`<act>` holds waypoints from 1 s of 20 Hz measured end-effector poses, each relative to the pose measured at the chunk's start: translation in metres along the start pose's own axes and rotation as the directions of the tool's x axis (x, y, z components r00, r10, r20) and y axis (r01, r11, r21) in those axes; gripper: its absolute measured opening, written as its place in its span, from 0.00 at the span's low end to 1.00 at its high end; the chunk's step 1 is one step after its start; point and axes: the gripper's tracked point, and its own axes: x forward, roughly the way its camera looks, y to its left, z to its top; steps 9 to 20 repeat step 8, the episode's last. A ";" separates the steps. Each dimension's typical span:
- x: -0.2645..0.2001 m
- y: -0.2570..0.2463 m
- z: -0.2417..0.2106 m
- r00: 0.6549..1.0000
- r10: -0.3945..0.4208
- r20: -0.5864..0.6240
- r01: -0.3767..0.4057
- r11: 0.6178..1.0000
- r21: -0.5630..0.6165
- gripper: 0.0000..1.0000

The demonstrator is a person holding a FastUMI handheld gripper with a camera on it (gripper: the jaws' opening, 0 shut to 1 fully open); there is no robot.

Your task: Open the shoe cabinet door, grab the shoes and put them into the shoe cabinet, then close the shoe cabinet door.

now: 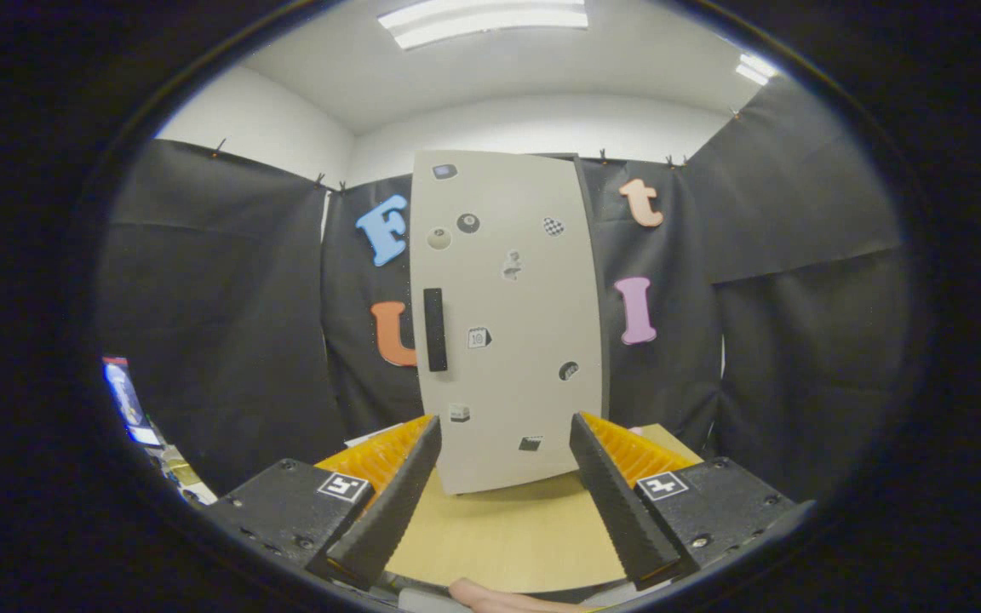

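Straight ahead, the shoe cabinet (507,323) stands upright on the wooden tabletop (499,536), its pale door (524,383) closed and dotted with small stickers. A dark vertical handle (434,329) sits near the door's left edge. The claw (505,438) is spread wide and holds nothing, with the cabinet's base just beyond its fingers.

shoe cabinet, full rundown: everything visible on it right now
The shoe cabinet is a tall, narrow, upright box standing on the light wooden table, in front of the black cloth wall. Its pale grey, smooth front door is shut. A dark vertical bar handle sits near the door's left edge at mid height; small stickers are scattered across the door. A dark side panel shows along its right edge. The claw is open, fingers apart, short of the cabinet, touching nothing.
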 end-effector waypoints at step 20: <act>-0.026 -0.028 -0.001 0.997 -0.077 0.031 0.078 0.996 -0.031 0.99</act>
